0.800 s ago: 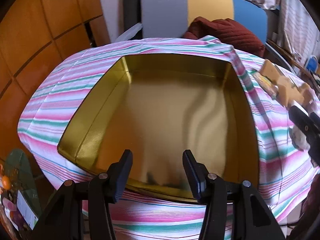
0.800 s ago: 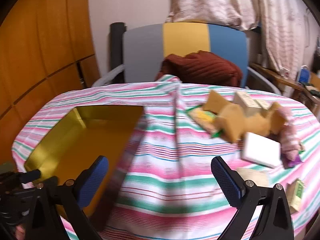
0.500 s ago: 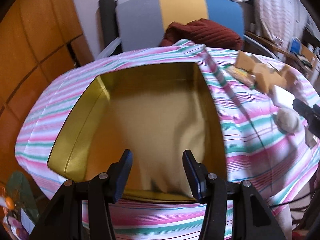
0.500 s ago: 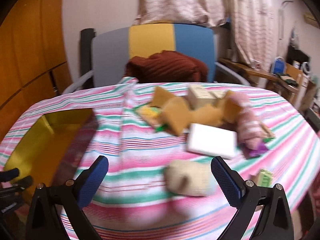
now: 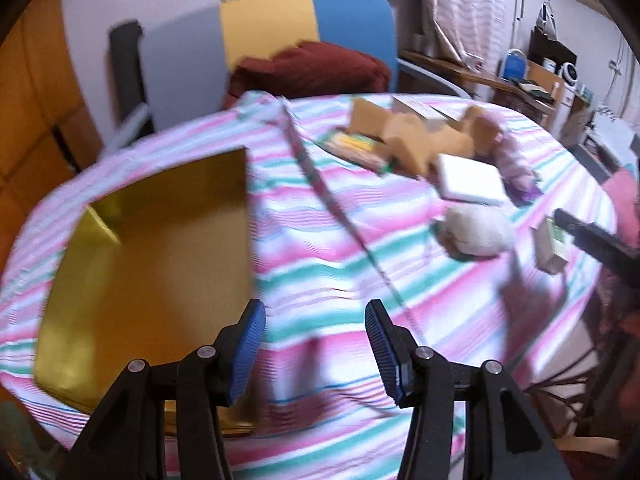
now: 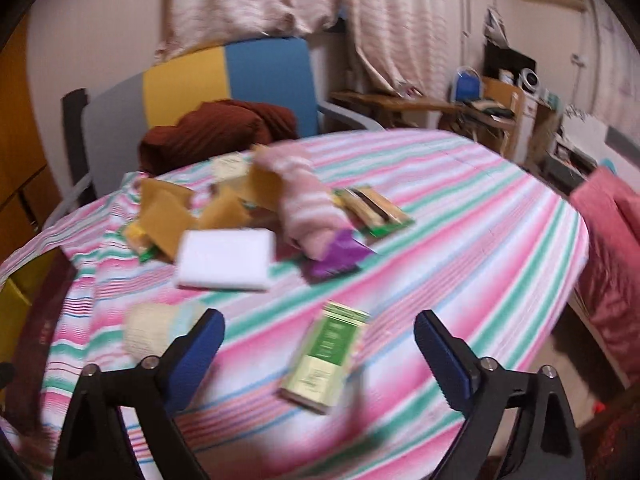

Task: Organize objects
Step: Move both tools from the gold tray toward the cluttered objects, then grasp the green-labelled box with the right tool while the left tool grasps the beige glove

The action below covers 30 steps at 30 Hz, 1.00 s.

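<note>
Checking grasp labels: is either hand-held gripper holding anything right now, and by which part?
Nothing is held. The left hand-held gripper and right hand-held gripper are both open over the striped tablecloth, with nothing between their pads.

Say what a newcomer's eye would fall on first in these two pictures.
The striped tablecloth fills both views. At its left side sits an open gold box, nothing visible inside. Toward the middle lies a jumble of items: a white pad, a pink roll and a green packet nearest the right hand-held gripper.
</note>
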Available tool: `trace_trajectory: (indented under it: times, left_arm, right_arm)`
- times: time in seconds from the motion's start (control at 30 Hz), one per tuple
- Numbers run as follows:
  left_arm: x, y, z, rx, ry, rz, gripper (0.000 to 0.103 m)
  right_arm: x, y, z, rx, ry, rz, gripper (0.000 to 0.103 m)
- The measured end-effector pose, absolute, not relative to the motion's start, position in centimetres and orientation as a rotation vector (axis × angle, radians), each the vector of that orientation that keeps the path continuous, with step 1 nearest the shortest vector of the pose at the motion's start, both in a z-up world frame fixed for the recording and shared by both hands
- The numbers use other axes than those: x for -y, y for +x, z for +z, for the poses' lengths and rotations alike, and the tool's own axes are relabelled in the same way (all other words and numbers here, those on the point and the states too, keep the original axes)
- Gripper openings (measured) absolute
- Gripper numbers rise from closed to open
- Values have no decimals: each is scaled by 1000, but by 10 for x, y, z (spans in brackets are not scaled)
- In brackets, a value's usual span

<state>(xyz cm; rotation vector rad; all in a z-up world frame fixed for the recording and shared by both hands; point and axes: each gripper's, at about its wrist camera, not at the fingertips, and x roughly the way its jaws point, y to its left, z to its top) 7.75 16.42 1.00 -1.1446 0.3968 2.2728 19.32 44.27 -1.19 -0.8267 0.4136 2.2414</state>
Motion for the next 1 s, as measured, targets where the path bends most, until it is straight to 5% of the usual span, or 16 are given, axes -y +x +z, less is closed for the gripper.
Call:
trace_trajectory:
  times: [0.1,0.27,0.63,0.9,1.0]
  left_arm:
    - [-175,78,4,-350,-1180,2210,52]
    - [-196,87,4,-429,-1122,2216,52]
    - [-238,84,-3,-409,-1085,2080,52]
    - [-277,61,-3,-214,-1147,1879,54]
    - [-287,60,1,-178,-1138,1889,73]
  right_arm:
    - [-459,193,-27,-476,-874,2213,75]
    - [-467,191,-43,-533,-922,2210,73]
    - [-467,184,-58,-518,-958,2250,36]
    - [-467,182,-59,-511,-957,2257,35]
    - [-468,182,-59,-513,-955,2259,36]
